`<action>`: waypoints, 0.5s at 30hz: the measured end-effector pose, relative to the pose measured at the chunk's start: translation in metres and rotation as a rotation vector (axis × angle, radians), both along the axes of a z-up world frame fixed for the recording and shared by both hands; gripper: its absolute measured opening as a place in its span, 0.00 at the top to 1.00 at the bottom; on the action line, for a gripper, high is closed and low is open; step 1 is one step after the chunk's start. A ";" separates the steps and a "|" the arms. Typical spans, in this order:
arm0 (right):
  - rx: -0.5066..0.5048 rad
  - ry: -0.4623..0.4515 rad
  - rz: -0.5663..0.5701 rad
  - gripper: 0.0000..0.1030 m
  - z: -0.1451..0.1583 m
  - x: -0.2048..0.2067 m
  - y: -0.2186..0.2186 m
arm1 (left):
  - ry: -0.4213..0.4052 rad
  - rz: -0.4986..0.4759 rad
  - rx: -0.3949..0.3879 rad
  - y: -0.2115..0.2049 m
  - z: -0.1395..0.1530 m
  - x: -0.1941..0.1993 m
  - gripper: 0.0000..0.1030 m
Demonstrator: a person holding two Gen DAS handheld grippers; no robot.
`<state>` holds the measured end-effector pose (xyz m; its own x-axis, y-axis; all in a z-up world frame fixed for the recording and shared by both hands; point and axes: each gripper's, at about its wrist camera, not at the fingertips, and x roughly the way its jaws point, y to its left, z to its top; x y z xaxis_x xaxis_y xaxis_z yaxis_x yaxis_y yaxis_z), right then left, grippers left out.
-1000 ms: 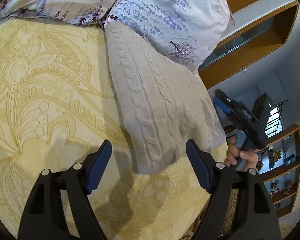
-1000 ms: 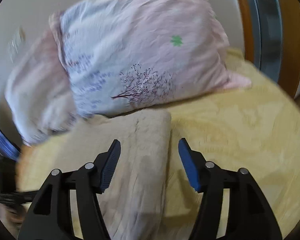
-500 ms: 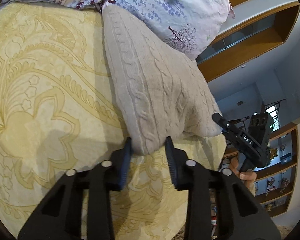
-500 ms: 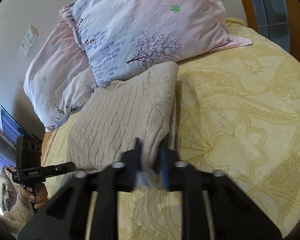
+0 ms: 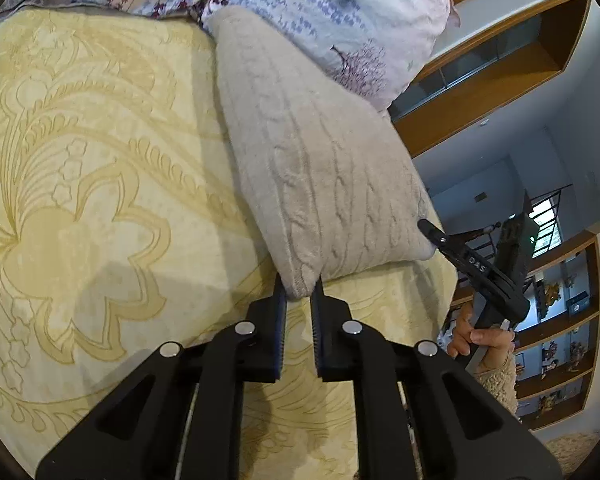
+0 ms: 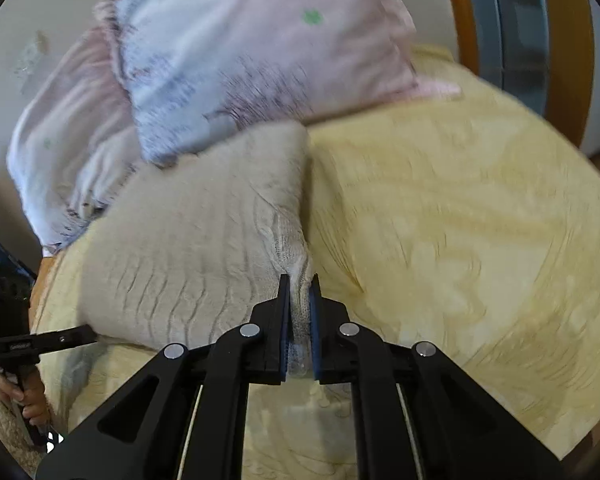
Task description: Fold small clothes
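A beige cable-knit sweater (image 5: 320, 168) lies folded lengthwise on a yellow patterned bedspread (image 5: 80, 200), its far end against the pillows. My left gripper (image 5: 299, 286) pinches the sweater's near corner, jaws still closing with the pads pressed on the knit. In the right wrist view, my right gripper (image 6: 300, 280) grips the other near corner of the sweater (image 6: 188, 232), its jaws also closing tight on bunched fabric. Each view shows the other gripper at the opposite corner: the right gripper (image 5: 428, 227) and the left gripper (image 6: 90, 332).
Two floral pillows (image 6: 252, 52) lean at the head of the bed behind the sweater. A person's hand (image 5: 480, 336) holds the right gripper past the bed's edge. Wooden shelving (image 5: 500, 60) lines the wall beyond. Bare bedspread (image 6: 440, 220) stretches to the sweater's right.
Both grippers went from wide open to closed on the sweater's near corners. The right gripper came down and forward to the hem; the left barely moved.
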<state>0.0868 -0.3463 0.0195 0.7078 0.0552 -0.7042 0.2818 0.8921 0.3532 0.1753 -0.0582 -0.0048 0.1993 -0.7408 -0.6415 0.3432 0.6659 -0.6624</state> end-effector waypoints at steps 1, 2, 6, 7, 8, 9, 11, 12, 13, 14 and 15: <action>0.011 0.007 -0.010 0.92 -0.003 0.002 -0.002 | 0.004 -0.002 0.005 -0.001 -0.002 0.001 0.90; 0.017 0.010 -0.013 0.92 -0.004 0.003 -0.003 | 0.004 -0.003 0.008 -0.001 -0.003 0.000 0.90; 0.040 0.025 0.002 0.88 0.003 0.003 -0.006 | -0.021 -0.017 0.008 0.000 0.005 -0.002 0.86; 0.070 0.009 0.006 0.80 0.007 0.001 -0.010 | -0.030 -0.020 0.003 0.002 0.009 -0.003 0.85; 0.096 -0.012 0.004 0.76 0.013 -0.001 -0.013 | -0.046 -0.016 0.005 0.005 0.014 -0.004 0.80; 0.108 -0.027 -0.001 0.65 0.016 -0.001 -0.013 | -0.056 -0.013 0.009 0.007 0.017 -0.005 0.66; 0.151 -0.075 -0.013 0.54 0.024 -0.001 -0.022 | -0.096 0.005 0.015 0.012 0.029 -0.004 0.47; 0.169 -0.083 -0.021 0.54 0.026 0.003 -0.025 | -0.118 0.021 0.029 0.013 0.034 -0.002 0.41; 0.196 -0.084 -0.022 0.54 0.026 0.012 -0.029 | -0.144 0.041 0.050 0.014 0.040 0.000 0.39; 0.209 -0.083 -0.022 0.54 0.026 0.018 -0.031 | -0.160 0.053 0.068 0.013 0.044 0.003 0.35; 0.213 -0.077 -0.025 0.54 0.025 0.024 -0.031 | -0.174 0.066 0.094 0.010 0.047 0.007 0.31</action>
